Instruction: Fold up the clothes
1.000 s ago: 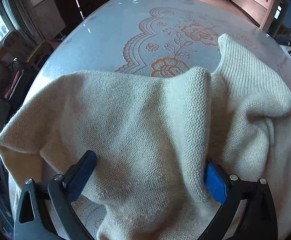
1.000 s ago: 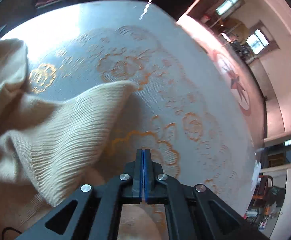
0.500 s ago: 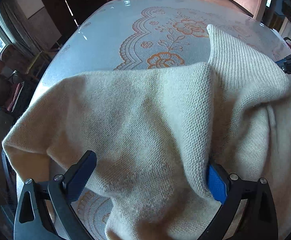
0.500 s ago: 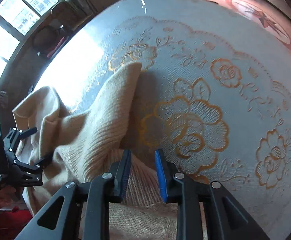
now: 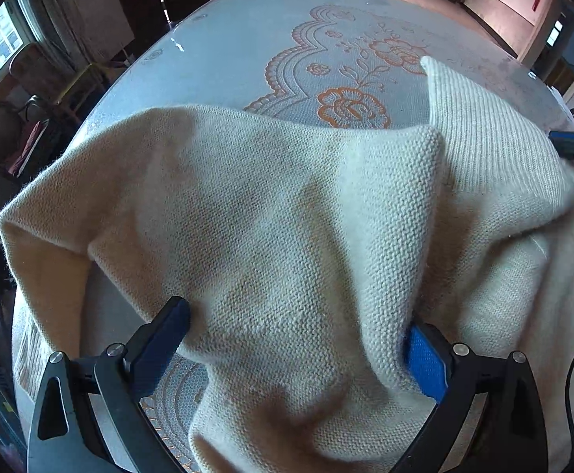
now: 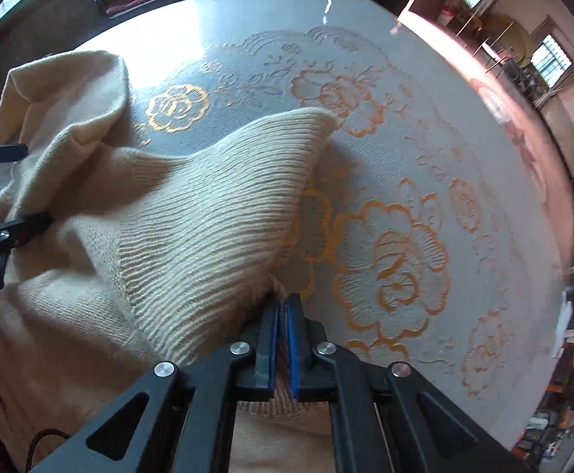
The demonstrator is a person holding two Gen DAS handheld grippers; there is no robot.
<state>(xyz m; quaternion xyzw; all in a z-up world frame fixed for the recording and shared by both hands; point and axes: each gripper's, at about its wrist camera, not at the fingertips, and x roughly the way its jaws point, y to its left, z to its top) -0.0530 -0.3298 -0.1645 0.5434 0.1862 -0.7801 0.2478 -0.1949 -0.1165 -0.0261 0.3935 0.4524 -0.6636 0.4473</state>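
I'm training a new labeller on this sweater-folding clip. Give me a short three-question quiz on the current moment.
1. True or false: the left gripper is open, with the cream sweater bunched between its fingers.
2. The right gripper is: A) wide open, B) shut on ribbed knit, C) out of view.
3. What pattern marks the tablecloth?

Key: 1 true. 2 B. 3 orange flower outlines.
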